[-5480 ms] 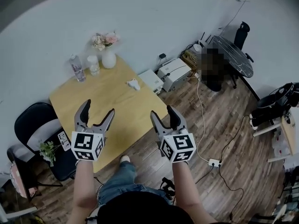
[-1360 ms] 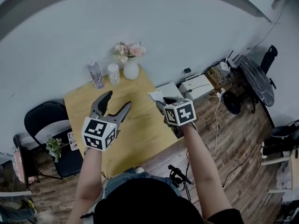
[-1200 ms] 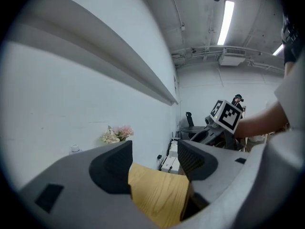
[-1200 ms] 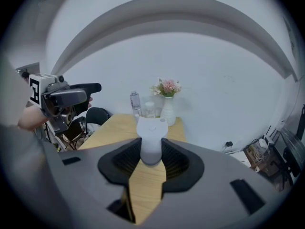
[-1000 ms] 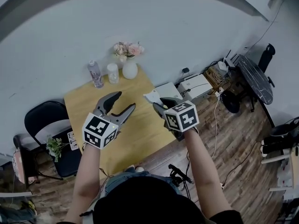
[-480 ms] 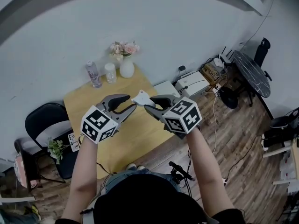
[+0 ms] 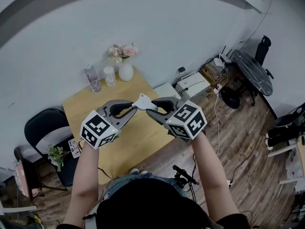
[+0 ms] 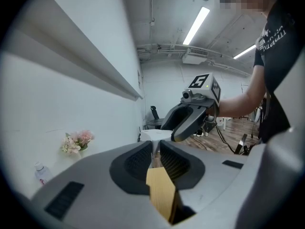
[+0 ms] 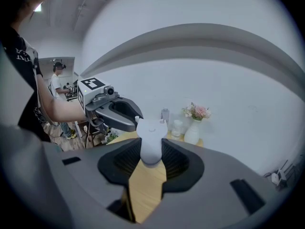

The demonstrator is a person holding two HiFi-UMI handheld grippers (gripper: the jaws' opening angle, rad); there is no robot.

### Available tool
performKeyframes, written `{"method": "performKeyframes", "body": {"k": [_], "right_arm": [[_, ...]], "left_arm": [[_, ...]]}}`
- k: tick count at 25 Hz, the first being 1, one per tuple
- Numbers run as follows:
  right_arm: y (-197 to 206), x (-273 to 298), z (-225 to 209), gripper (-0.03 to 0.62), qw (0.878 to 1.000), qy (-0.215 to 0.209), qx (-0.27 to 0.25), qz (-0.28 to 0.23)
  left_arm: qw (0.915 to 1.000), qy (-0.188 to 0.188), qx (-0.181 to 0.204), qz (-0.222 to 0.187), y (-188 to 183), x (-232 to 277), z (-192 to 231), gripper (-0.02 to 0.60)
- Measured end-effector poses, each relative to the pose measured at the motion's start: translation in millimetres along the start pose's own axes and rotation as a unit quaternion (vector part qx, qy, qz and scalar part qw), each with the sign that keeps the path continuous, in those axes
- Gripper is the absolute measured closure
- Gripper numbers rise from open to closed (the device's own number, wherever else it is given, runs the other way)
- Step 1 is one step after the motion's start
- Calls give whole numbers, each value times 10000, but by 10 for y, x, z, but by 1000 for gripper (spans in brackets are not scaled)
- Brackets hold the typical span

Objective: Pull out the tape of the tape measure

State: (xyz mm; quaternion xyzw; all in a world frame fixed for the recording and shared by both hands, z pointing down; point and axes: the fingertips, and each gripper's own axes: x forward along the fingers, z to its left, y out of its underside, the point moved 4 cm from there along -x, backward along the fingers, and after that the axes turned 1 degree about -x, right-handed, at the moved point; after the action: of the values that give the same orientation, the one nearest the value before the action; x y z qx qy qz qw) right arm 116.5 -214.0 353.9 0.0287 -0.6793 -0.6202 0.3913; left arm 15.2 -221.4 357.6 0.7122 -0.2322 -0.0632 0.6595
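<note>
Right gripper view, right gripper clamped on tape measure, left gripper jaws just closing, apparently pinching its tape.

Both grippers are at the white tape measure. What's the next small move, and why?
Probably draw the left gripper sideways, away from the right gripper. The right one clamps the white plastic tape measure case; the left jaws have just been closing and look pinched on its thin tape tab, with no tape out yet.

Head view overhead, gripper views face-to-face, sharing tape measure
</note>
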Motion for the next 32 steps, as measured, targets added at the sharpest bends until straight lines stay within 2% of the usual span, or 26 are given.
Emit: {"method": "performKeyframes", "body": {"k": [4, 8, 11, 15, 20, 24, 32], "right_arm": [[-13, -23, -11, 444, 9995, 191, -237, 46], [-6, -17, -49, 436, 9998, 125, -120, 100], [16, -2, -96, 444, 9998, 176, 40, 132], [77, 50, -137, 450, 9989, 320, 259, 238], [110, 87, -168, 450, 9970, 602, 242, 432], [153, 84, -246, 451, 9948, 808, 358, 509], [194, 45, -316, 451, 9938, 916, 412, 469]], "left_arm": [[9997, 94, -171, -115, -12, 11, 9, 518], [9994, 136, -269, -194, -14, 32, 20, 525], [9996, -4, -223, -158, -16, 72, 52, 525], [9998, -147, -71, 137, 24, 133, 84, 525], [9984, -411, 16, 399, 69, 203, 116, 528], [9964, -706, -92, 451, 98, 173, 199, 540], [9948, -899, -339, 343, 154, -13, 311, 540]]}}
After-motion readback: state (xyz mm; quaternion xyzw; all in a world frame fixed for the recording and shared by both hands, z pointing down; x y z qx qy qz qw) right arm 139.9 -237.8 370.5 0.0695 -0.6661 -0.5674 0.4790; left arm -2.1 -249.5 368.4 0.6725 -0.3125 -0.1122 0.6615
